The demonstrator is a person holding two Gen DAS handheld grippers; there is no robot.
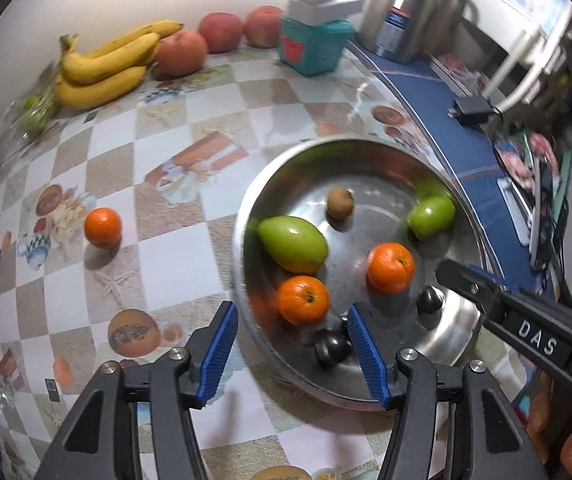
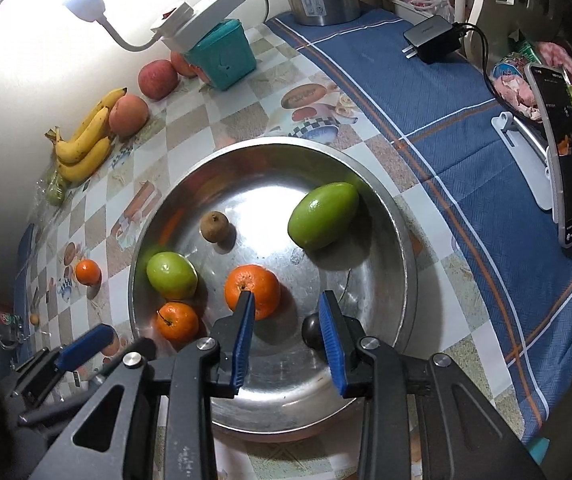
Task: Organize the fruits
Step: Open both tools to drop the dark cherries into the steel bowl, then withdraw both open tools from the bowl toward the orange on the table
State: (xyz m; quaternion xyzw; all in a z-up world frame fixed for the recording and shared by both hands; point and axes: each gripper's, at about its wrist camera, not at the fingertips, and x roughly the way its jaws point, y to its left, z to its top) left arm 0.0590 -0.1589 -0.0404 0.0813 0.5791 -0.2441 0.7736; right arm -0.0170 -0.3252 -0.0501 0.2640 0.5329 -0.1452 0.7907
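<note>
Steel bowl at frame centre holds two oranges, two green fruits and a brown one; only the right view shows a phone at right. Left tool and right tool gape empty; one orange sits apart on the worktop.

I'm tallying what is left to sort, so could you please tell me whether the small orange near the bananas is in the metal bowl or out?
Out: the small orange sits on the checkered tablecloth, apart from the metal bowl.
</note>
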